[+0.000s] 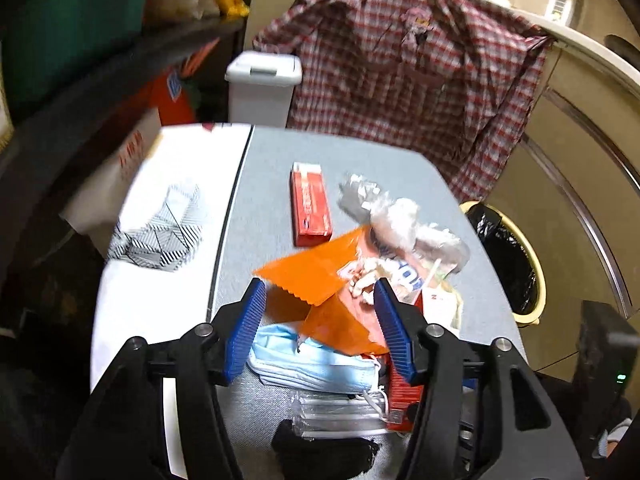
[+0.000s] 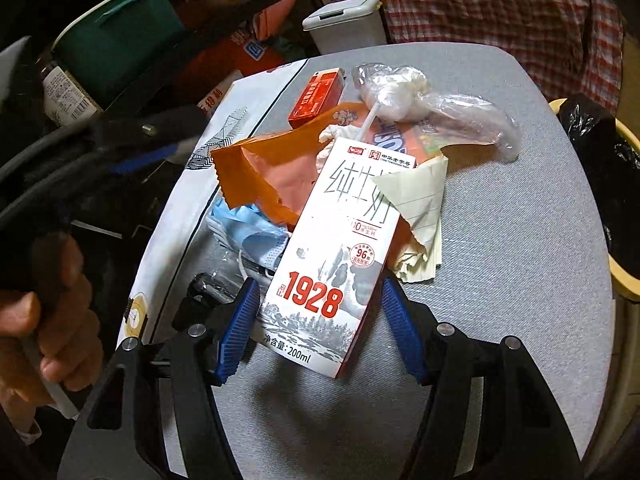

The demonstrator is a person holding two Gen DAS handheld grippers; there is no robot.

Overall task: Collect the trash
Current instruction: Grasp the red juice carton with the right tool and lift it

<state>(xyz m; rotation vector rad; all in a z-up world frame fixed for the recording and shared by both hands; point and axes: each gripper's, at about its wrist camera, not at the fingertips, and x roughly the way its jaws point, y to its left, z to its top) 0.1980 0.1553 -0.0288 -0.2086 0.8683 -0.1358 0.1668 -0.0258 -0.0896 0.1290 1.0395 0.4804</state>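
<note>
A heap of trash lies on the grey table (image 1: 360, 160). In it are an orange wrapper (image 1: 316, 276), a blue face mask (image 1: 312, 360), a red box (image 1: 312, 204) and crumpled clear plastic (image 1: 404, 216). My left gripper (image 1: 320, 304) stands open astride the orange wrapper, and its pads do not press on it. In the right wrist view a white milk carton (image 2: 340, 240) with a straw rests on the heap. My right gripper (image 2: 318, 300) is open, with one blue pad at each side of the carton's lower end. Lined paper (image 2: 420, 216) sits just right of the carton.
A bin with a black liner and a yellow rim (image 1: 508, 256) stands beyond the table's right edge. A white lidded bin (image 1: 262, 80) stands behind the table, next to a hanging plaid shirt (image 1: 420, 80). A white patterned cloth (image 1: 160, 220) covers the table's left side. Cluttered shelves (image 2: 120, 40) rise at the left.
</note>
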